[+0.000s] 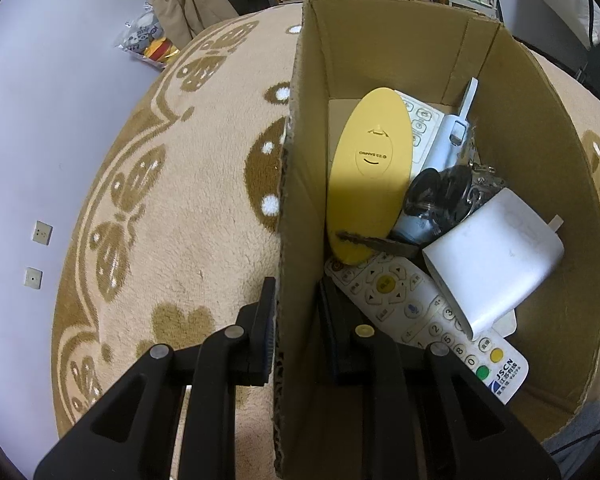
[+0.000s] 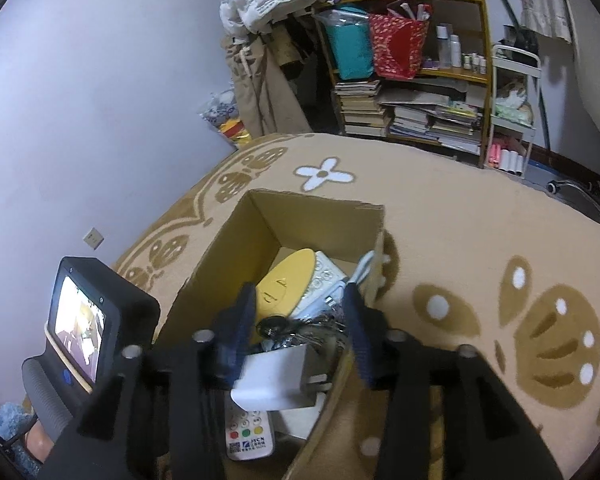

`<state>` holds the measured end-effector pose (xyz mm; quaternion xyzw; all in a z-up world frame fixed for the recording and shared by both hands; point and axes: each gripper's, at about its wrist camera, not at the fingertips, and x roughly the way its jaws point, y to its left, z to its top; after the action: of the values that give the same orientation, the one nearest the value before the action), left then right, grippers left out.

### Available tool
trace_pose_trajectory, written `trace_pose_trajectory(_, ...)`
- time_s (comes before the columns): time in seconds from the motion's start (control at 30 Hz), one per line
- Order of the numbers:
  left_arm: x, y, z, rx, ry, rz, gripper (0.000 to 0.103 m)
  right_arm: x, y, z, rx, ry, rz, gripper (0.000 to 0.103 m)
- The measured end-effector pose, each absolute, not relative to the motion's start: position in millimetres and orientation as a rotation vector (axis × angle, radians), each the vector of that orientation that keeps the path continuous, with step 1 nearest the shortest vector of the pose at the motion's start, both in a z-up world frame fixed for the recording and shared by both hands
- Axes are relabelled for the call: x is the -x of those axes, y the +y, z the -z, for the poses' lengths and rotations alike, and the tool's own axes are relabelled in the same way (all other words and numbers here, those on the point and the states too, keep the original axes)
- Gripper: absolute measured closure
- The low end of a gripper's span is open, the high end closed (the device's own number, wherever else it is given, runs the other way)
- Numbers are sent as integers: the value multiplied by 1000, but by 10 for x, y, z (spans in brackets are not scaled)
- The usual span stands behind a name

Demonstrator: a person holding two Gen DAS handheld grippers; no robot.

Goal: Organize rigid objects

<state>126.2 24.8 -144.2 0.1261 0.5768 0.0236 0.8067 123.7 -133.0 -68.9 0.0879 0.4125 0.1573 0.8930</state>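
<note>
Left gripper (image 1: pixel 296 328) clamps cardboard box (image 1: pixel 540 128) wall; right gripper (image 2: pixel 300 332) hangs wide open, empty, above it. Remotes, yellow oval case (image 1: pixel 370 172), white charger (image 1: pixel 496 264) already inside; rug looks bare, task prob nearly done

I see a plain brown box (image 1: pixel 388 40) on a beige rug (image 1: pixel 204 240) patterned with golden-brown butterflies, white dots and a white flower (image 2: pixel 325 174). Inside I make out a pale yellow oval (image 1: pixel 370 176), a white remote (image 1: pixel 424 320) with yellow and green buttons and a blue logo, a white charger (image 1: pixel 496 256), a light blue handle (image 1: pixel 456 132) and something black and glossy. My grippers are black with blue pads (image 2: pixel 242 320), the wall (image 1: pixel 52 100) is pale lilac, and on the shelf I see teal and red bags (image 2: pixel 398 46).
</note>
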Motion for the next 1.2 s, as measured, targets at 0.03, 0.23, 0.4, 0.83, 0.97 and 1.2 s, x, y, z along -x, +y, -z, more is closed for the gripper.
trace_pose_trajectory(0.03, -1258, 251, 1428, -268, 1229, -49, 83, -1229, -1344, 684, -183, 856, -318, 50)
trace_pose_trajectory(0.23, -1193, 239, 1287, -249, 1189, -19, 83, -1181, -1449, 711, -192, 891, -267, 39)
trace_pose_trajectory(0.4, -1071, 155, 1096, -258, 1143, 11, 69, -1071, -1540, 652, -155, 906, -203, 14)
trace_pose_trajectory(0.83, -671, 113, 405, -256, 950, -35, 9, -602, -1889, 362, -163, 864, -145, 0)
trace_pose_trajectory(0.97, -553, 113, 322, -276, 920, -42, 6, -436, -1946, 294, -157, 855, -140, 0)
trace_pose_trajectory(1.2, -358, 68, 194, -295, 868, -48, 6, -173, -2029, 301, -169, 839, -122, 0)
